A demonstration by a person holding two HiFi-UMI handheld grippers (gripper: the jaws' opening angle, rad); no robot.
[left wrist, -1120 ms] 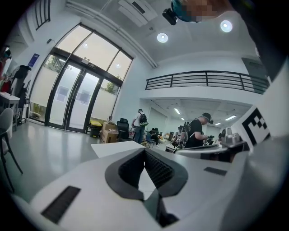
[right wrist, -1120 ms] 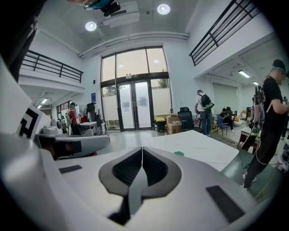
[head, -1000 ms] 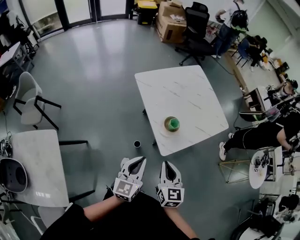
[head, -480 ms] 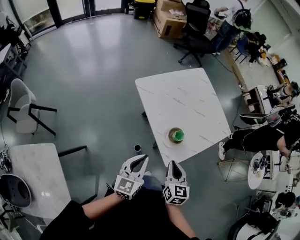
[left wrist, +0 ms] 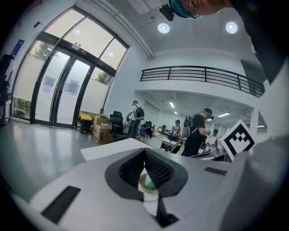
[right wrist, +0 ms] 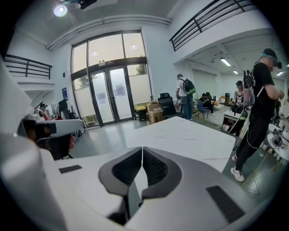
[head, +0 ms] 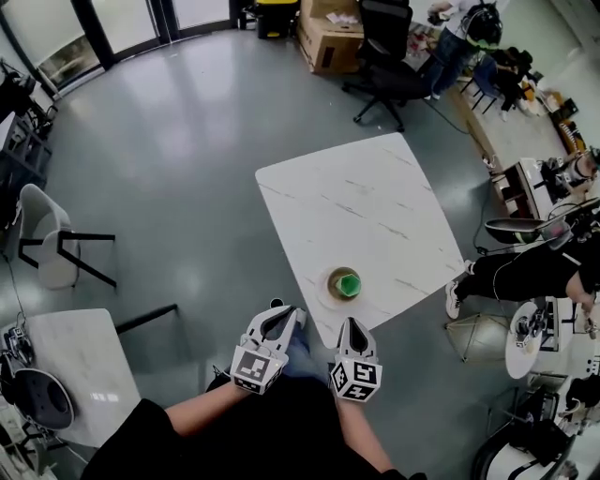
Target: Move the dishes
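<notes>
Grey-floored office hall: a white desk (head: 366, 206) is carrying a bowl (head: 344, 283) near its front edge.
Left gripper (head: 284, 319) and right gripper (head: 351, 327) are hovering beside that edge, both sets of jaws pressed together, gripping nothing.

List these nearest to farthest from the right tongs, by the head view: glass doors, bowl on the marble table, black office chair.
1. Bowl, just ahead of the right tongs, near the table's edge.
2. Black office chair, beyond the table's far side.
3. Glass doors, far left, farthest back.
</notes>
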